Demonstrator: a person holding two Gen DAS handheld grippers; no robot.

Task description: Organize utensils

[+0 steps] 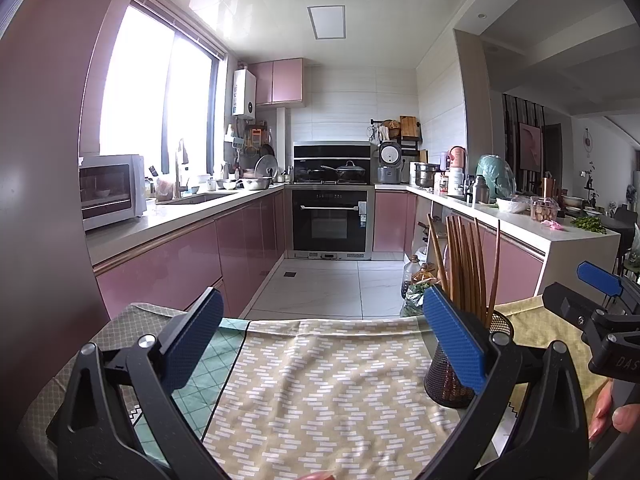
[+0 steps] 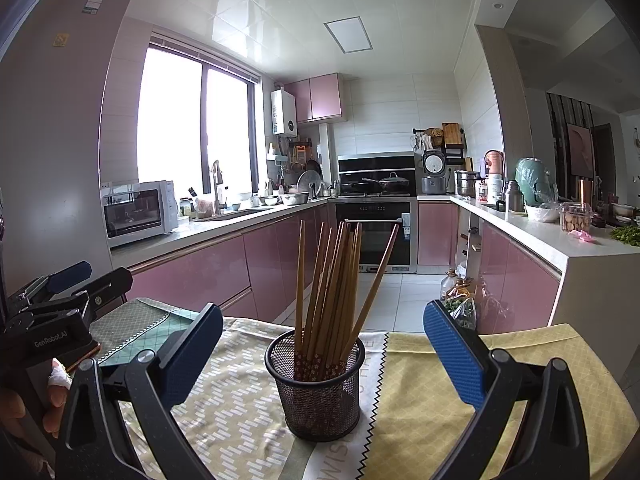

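Between wide right tongs (image 2: 323, 350): chopstick holder (image 2: 318, 390).

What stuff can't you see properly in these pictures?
- Mesh holder, left wrist view: the left tool's right finger covers part of it.
- Chopsticks, right wrist view: they overlap, so no exact count; the mesh hides their bottom ends.
- Printed words on the cloth, right wrist view: cut off by the bottom edge.
- Countertop jars: too small to tell what they hold.

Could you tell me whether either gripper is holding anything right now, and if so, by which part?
Nothing is held: the left gripper and right gripper are both open, apart from the chopsticks.
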